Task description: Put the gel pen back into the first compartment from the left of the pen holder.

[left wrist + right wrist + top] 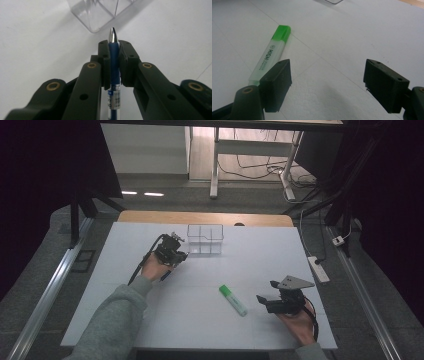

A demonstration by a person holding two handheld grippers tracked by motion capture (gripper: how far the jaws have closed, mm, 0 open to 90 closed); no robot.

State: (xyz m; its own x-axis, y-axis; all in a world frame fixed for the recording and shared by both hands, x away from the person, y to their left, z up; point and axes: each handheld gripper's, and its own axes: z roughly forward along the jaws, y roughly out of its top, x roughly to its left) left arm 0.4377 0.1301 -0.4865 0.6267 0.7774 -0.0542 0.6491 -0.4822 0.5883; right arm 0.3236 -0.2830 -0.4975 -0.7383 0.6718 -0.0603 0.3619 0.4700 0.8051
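The white table carries a clear divided organiser near its far edge, with a green highlighter lying flat on the near half. The left gripper sits just beside the organiser's near left corner, its jaws clamped on a blue pen; the left gripper view shows the pads pressing the blue barrel from both sides, silver tip pointing forward past them toward the clear organiser. The right gripper rests near the table's near right edge, jaws spread wide with nothing between them, the highlighter lying just off its left jaw

To do this step well, the pen should probably be carried over one compartment, tilted upright so the tip (or the tail) enters cleanly between the dividers, and let go only once it is well inside. The grip looks centred, so a slow, steady tilt ought to keep the pen from twisting in the pads
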